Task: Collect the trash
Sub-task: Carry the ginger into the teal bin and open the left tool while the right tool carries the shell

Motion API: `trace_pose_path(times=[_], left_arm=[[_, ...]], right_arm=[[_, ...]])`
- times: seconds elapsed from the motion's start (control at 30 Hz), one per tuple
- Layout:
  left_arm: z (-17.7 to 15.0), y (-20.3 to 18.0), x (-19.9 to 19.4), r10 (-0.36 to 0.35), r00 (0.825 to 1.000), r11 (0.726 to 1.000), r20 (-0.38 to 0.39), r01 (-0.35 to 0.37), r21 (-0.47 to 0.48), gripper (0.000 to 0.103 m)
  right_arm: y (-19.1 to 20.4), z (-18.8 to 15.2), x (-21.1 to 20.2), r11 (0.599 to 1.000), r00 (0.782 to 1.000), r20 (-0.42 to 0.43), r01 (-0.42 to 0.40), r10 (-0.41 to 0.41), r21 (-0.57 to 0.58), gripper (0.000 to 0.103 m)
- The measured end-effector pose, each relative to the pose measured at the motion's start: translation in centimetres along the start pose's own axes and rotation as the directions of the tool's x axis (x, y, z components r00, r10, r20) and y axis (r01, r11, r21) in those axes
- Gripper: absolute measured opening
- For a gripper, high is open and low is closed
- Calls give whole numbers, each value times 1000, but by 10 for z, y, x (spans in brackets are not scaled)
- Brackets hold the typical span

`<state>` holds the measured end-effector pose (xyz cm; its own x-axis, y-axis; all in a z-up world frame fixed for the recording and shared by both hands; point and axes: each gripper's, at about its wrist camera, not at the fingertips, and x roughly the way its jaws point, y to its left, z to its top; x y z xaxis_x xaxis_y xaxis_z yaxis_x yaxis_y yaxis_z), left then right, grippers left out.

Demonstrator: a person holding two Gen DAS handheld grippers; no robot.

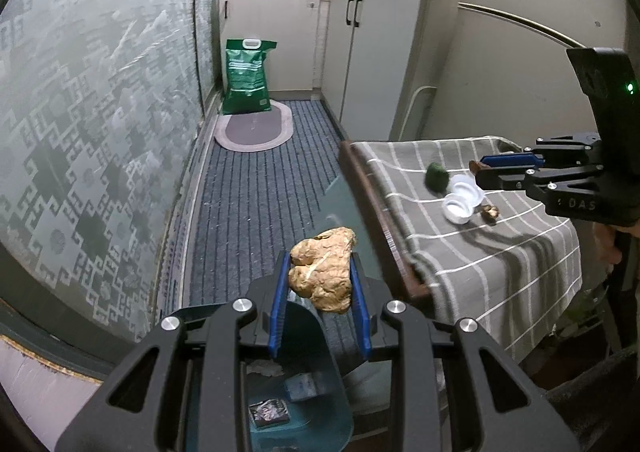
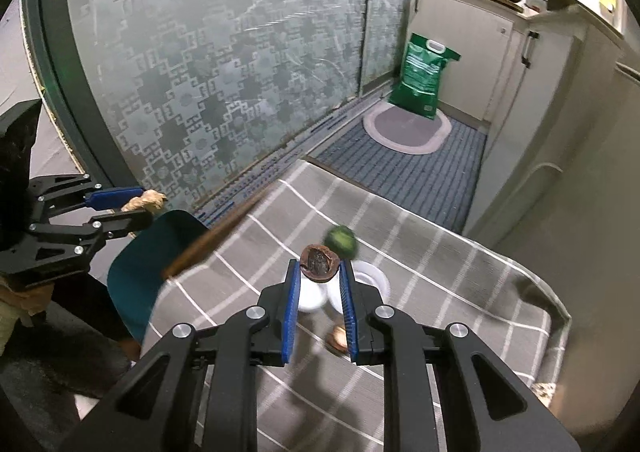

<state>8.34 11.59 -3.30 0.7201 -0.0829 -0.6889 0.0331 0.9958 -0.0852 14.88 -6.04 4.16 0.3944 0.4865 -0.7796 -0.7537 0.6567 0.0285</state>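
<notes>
My left gripper [image 1: 320, 272] is shut on a crumpled tan paper ball [image 1: 323, 268] and holds it above a teal bin [image 1: 308, 412] that has scraps in it. My right gripper [image 2: 320, 272] is shut on a brown walnut shell half [image 2: 320, 258] above the table. On the grey striped cloth [image 2: 420, 252] lie a green ball of trash [image 2: 341, 238], two white plastic cups [image 2: 374, 282] and another brown shell piece [image 2: 336, 340]. In the left wrist view the right gripper [image 1: 480, 167] hovers over the cups [image 1: 462, 199].
A frosted patterned glass door [image 2: 200, 51] runs along the left. A green bag [image 1: 246, 75] stands on an oval mat [image 1: 254, 127] at the far end by white kitchen cabinets [image 1: 372, 51]. The teal bin also shows left of the table [image 2: 160, 260].
</notes>
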Motion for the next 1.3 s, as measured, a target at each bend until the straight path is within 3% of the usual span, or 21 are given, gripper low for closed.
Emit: trace_pose_path(times=[0.67,0.93,1.3], left_arm=[[-44,66,2,83,991,995,-104,-88,-43,31],[-77,79,27,86,970,995,-228,-96,-31,31],[-111,79,46,81,937,997,-340,-78,21,32]], right_arm=[[71,34,29,993,997,-17,-73,72,-88,20],[91,43,45,990,995,-36,-96,92,-107,20],[128,52,72,981,987,-93,-144,133,-132,20]])
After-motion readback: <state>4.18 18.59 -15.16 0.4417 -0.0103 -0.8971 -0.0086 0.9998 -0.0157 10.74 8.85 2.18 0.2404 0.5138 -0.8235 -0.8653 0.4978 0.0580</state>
